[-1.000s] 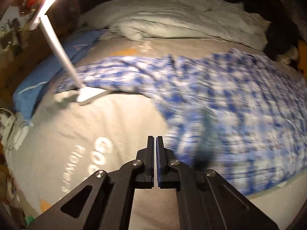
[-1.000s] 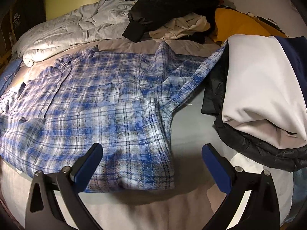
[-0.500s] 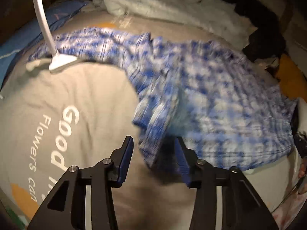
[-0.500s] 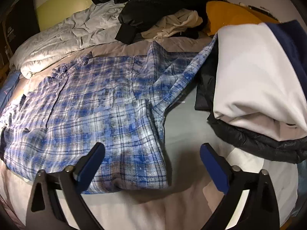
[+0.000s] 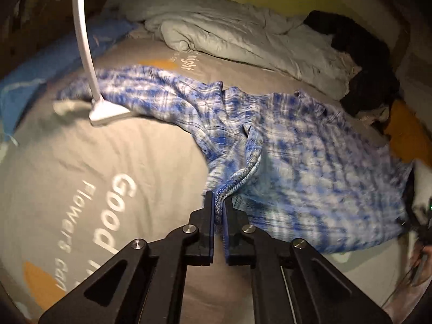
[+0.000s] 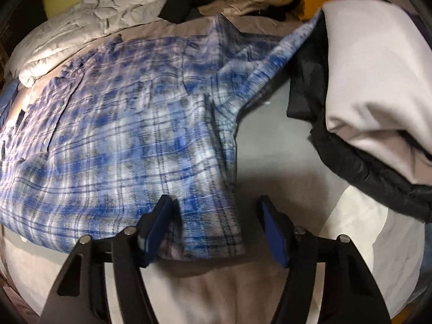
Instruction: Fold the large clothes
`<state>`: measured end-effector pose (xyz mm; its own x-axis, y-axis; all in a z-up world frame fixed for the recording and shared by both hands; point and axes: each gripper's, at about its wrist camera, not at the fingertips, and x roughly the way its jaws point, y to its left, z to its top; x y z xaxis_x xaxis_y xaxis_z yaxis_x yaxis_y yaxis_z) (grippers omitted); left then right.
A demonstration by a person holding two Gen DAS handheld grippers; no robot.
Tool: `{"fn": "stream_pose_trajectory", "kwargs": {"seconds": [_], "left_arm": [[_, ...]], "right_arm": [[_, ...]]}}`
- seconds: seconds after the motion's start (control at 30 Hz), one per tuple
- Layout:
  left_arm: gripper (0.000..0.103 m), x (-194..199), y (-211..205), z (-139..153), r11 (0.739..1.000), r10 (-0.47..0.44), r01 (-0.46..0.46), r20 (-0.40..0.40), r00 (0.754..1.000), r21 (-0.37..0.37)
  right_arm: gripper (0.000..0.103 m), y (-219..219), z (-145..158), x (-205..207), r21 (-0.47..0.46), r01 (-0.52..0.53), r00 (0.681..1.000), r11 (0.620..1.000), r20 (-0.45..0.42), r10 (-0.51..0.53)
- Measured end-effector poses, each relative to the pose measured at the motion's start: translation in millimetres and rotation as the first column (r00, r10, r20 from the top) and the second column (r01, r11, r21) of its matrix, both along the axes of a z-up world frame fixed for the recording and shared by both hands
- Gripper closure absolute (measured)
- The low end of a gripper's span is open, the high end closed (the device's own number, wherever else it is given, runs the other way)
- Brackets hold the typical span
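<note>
A large blue and white plaid shirt [image 5: 310, 162] lies spread on a grey bed sheet [image 5: 81, 175]. My left gripper [image 5: 218, 202] is shut on the shirt's near left edge, and a ridge of cloth rises from the jaws. In the right wrist view the same shirt [image 6: 121, 148] fills the left and middle. My right gripper [image 6: 216, 216] is open, with the shirt's bottom right corner lying between its fingers. One sleeve [image 6: 270, 62] runs up to the right against the clothes pile.
A white lamp stand [image 5: 105, 110] rests on the shirt's far left sleeve. A crumpled grey duvet [image 5: 229, 32] and black clothes [image 5: 359, 48] lie at the bed's head. A pile of white and black jackets [image 6: 372, 81] sits at the right.
My left gripper went from open around the shirt's edge to shut on it. My right gripper moved in over the shirt's bottom right corner and narrowed, staying open.
</note>
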<state>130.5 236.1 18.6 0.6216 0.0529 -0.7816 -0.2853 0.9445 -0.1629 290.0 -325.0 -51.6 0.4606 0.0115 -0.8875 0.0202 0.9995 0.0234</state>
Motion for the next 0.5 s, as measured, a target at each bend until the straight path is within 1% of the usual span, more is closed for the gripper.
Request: {"fn": "stream_pose_trajectory", "kwargs": {"seconds": [0.07,0.13,0.17,0.2,0.27,0.3,0.33,0.43,0.5], "left_arm": [[0.098,7,-3,-13,0.999,-0.013,0.018,-0.088,0.996,0.047],[0.098,13,-2,-33,0.998,0.0,0.01,-0.161,0.987,0.059],[0.098,14,-1,-37,0.998,-0.001,0.012,-0.176,0.984,0.058],[0.096,15,-1,-39,0.998,0.0,0.011,-0.179,0.984,0.061],[0.093,11,-2,-34,0.997,0.008,0.003,-0.157,0.988,0.074],[0.085,9,-2,-29,0.996,0.017,-0.005,-0.141,0.99,0.084],[0.079,6,-5,-24,0.996,0.015,-0.004,-0.118,0.993,0.089],[0.078,0,-20,-5,0.996,-0.052,0.054,-0.023,0.998,0.077],[0.078,-2,-36,3,0.99,-0.112,0.111,0.017,0.994,0.082]], "right_arm": [[0.041,-2,1,0,0.002,0.008,1.0,1.0,0.001,-0.008],[0.041,-2,1,0,-0.003,0.009,1.0,1.0,0.004,-0.009],[0.041,-2,2,0,-0.003,0.01,1.0,1.0,0.007,-0.01],[0.041,-2,3,-1,-0.001,0.01,1.0,1.0,0.013,-0.01],[0.041,-4,10,-4,0.011,0.019,0.999,1.0,0.043,-0.02],[0.041,-6,15,-6,0.02,0.019,0.997,1.0,0.068,-0.021],[0.041,-5,21,-9,0.025,0.011,0.995,1.0,0.104,-0.013],[0.041,2,40,-21,0.003,-0.032,0.979,0.999,0.202,0.03],[0.041,12,49,-30,0.015,-0.082,0.966,0.997,0.248,0.075]]}}
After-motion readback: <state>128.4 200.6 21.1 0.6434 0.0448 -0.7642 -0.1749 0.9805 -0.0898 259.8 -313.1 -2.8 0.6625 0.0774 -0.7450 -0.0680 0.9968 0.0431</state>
